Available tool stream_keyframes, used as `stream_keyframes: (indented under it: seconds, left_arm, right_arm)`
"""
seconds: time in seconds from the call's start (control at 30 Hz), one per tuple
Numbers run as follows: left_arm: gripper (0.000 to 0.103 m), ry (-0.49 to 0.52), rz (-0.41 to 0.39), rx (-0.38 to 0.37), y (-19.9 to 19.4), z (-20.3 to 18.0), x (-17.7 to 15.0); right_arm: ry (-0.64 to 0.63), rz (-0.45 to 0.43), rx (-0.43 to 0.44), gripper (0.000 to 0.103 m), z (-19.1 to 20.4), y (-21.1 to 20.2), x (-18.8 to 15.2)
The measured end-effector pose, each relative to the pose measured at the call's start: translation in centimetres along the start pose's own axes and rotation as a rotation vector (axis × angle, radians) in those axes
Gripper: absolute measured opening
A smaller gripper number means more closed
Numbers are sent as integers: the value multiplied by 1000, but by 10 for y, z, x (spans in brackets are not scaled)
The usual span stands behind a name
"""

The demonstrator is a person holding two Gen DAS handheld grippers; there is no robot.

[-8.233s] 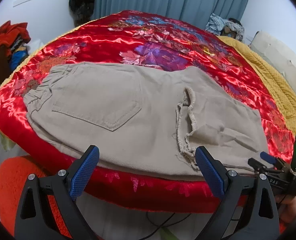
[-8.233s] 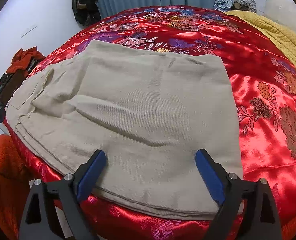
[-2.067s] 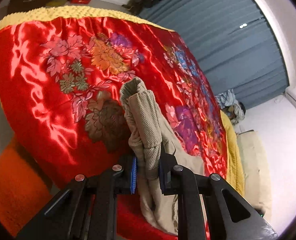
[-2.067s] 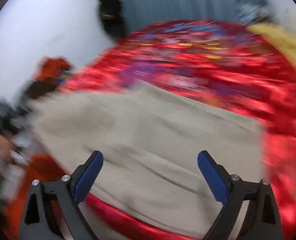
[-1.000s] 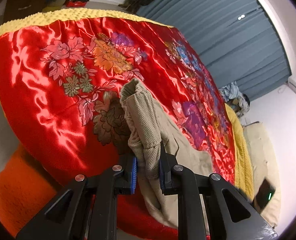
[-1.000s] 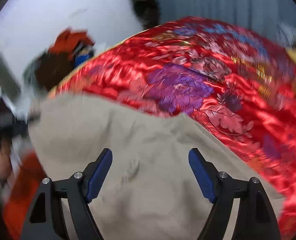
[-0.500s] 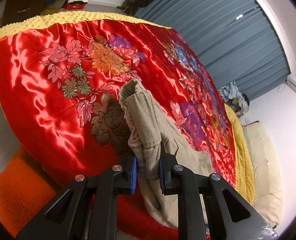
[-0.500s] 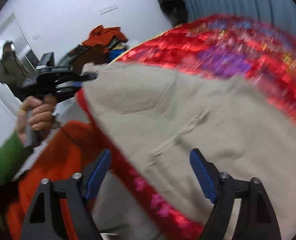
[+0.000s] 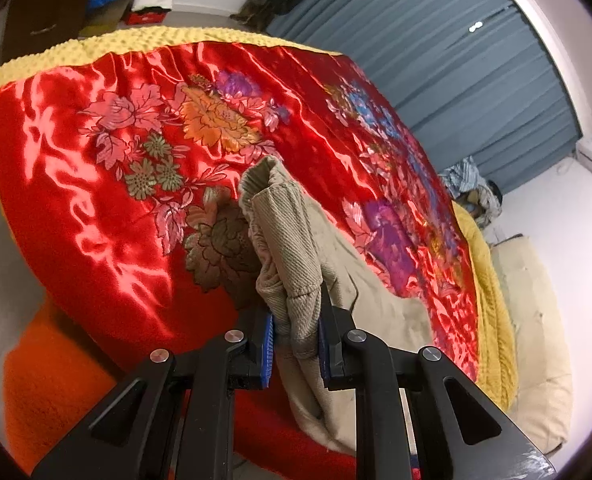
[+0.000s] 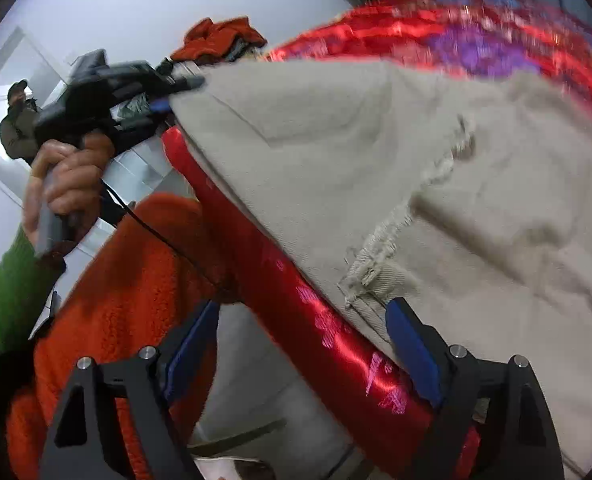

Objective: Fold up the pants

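Note:
The beige pants (image 10: 435, 160) lie folded on the red floral bedspread (image 9: 116, 152) at the bed's near edge. My left gripper (image 9: 294, 344) is shut on the pants' ribbed waistband corner (image 9: 288, 240) and holds it lifted off the bed. It also shows in the right wrist view (image 10: 164, 100), clamped on the pants' far left corner. My right gripper (image 10: 303, 344) is open. It hangs at the bed's front edge, just below the frayed hem (image 10: 379, 248) of the folded leg, its right pad (image 10: 411, 352) near the cloth.
An orange fleece sleeve (image 10: 128, 272) sits under and left of the right gripper. A yellow knitted blanket (image 9: 491, 280) edges the bed. A cream cushion (image 9: 535, 340) lies at right. Blue curtains (image 9: 455, 60) hang behind. A clothes pile (image 10: 220, 40) sits by the wall.
My left gripper, once open at the bed's edge, stays shut on the waistband corner, nearly still. My right gripper has swung left and down along the pants to the frayed hem, staying open.

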State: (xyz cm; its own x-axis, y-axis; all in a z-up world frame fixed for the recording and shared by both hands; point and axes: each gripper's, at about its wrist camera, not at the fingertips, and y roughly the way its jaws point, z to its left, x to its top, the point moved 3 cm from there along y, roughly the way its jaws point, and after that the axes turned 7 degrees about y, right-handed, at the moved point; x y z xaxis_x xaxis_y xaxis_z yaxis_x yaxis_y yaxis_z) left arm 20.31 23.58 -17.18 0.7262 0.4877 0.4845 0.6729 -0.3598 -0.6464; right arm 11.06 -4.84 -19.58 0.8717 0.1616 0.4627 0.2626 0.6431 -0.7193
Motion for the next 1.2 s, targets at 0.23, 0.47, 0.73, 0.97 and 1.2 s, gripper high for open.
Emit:
stream_keyframes:
  seconds: [0.23, 0.47, 0.73, 0.97, 1.2]
  left_arm:
    - [16, 77, 0, 39, -4, -26, 3]
    - [16, 531, -65, 82, -44, -170, -13]
    - [16, 989, 97, -197, 22, -369, -159]
    - [25, 1143, 403, -88, 170, -373, -293]
    - [67, 1235, 271, -145, 82, -384, -267]
  right_arm:
    - [151, 64, 20, 91, -24, 32, -5]
    - [184, -316, -29, 90, -52, -103, 12]
    - [634, -718, -316, 90, -198, -257, -59]
    - [761, -793, -374, 90, -233, -294, -109]
    - [752, -724, -299, 90, -244, -282, -104]
